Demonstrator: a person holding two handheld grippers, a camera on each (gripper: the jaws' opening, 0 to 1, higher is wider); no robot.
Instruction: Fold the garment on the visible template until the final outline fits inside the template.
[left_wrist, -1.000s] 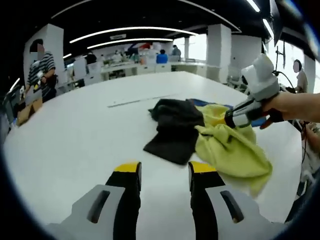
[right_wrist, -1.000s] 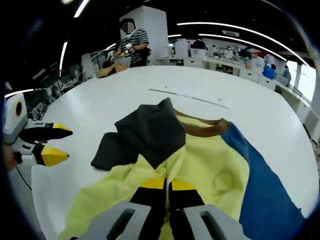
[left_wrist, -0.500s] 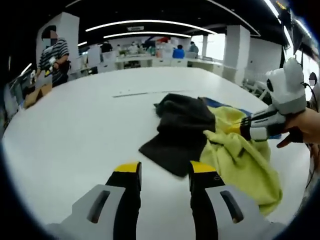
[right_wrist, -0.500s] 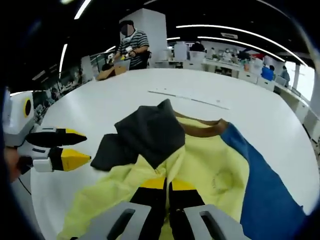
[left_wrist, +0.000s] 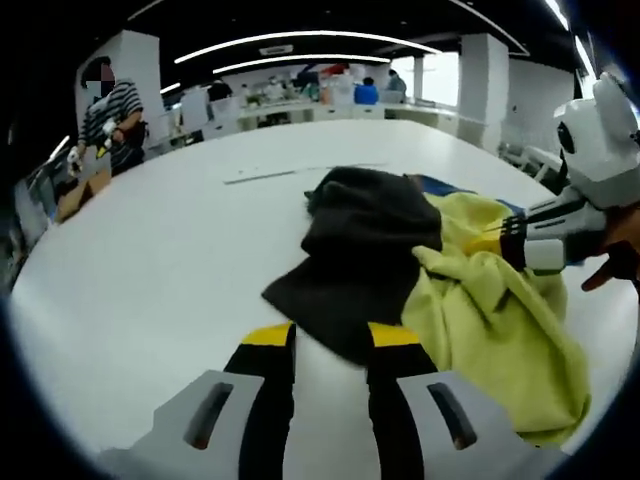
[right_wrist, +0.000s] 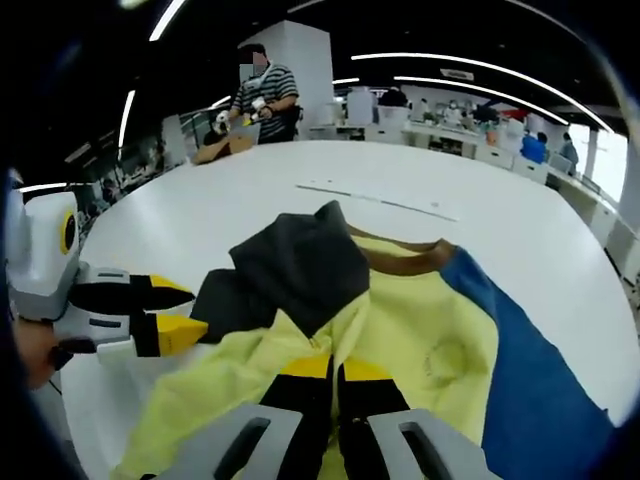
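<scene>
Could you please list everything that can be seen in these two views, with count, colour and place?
garment: one, yellow with dark grey, blue and brown parts, crumpled on the table.
table: one, white, large.
strip: one, pale, flat on the table beyond the garment.
bystander: one, striped top, at the table's far edge.
left gripper: one, grey with yellow-tipped fingers, open by the dark cloth.
right gripper: one, same colours, shut on the yellow cloth.

The left gripper view looked low across the white table (left_wrist: 150, 260) from close in front of the garment (left_wrist: 400, 260), facing a far room. The right gripper view sat right above the garment (right_wrist: 400, 330), looking along it. Both shared the garment, the table (right_wrist: 250, 190) and a person in stripes (right_wrist: 262, 95).
</scene>
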